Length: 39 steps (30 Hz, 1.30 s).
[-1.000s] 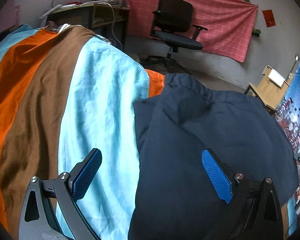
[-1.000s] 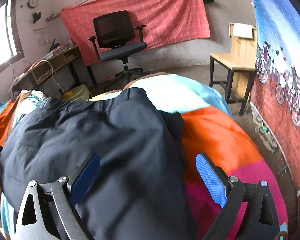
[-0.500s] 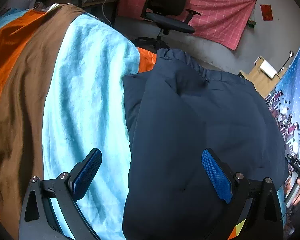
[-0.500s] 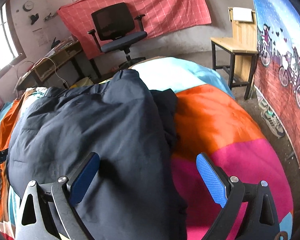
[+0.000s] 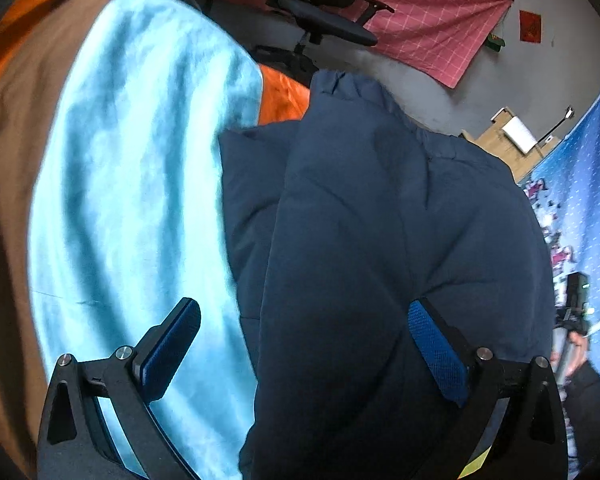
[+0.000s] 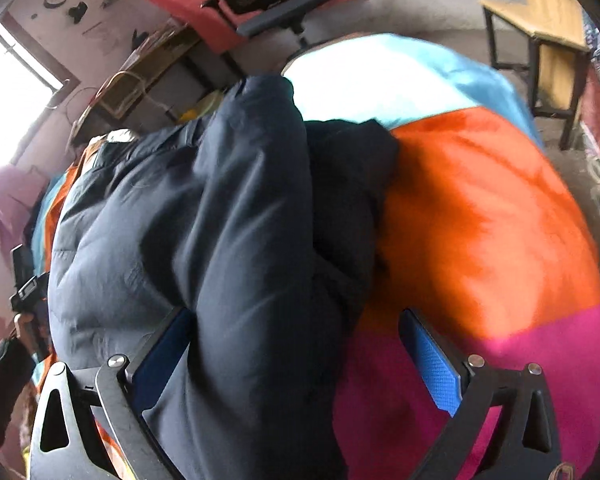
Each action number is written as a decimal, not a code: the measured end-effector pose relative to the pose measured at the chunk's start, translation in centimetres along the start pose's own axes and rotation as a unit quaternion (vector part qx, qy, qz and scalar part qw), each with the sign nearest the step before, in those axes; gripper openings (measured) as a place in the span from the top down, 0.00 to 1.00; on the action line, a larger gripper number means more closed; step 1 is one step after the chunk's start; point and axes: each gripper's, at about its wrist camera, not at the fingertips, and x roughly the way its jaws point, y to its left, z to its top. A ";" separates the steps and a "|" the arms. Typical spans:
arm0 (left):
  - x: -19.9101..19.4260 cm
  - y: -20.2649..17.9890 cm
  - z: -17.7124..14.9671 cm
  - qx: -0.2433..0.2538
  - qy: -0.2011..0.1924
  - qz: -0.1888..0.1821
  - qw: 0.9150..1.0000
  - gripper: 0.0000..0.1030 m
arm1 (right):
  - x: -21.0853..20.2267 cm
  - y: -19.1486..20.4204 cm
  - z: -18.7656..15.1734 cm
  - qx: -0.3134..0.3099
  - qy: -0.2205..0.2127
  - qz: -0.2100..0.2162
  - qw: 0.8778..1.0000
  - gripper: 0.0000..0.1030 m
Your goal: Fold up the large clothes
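One navy garment [image 5: 380, 240] is seen lying bunched on one striped sheet [image 5: 132, 200]. The left gripper [image 5: 304, 344] is held open above its edge. The right gripper [image 6: 296, 356], its jaws just widened, straddles a fold ungripped. One office chair [image 5: 324, 24] is seen behind.

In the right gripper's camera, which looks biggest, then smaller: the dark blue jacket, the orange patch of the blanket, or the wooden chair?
1. dark blue jacket, though it lies nearest the camera, which helps it look big
2. orange patch
3. wooden chair, farthest away and cut by the picture's edge, so it may only look smallest
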 end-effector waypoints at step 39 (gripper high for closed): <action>-3.9 -2.0 -1.8 -0.002 -0.019 0.044 0.999 0.67 | 1.0 2.6 -0.1 0.043 -0.054 0.068 0.995 0.62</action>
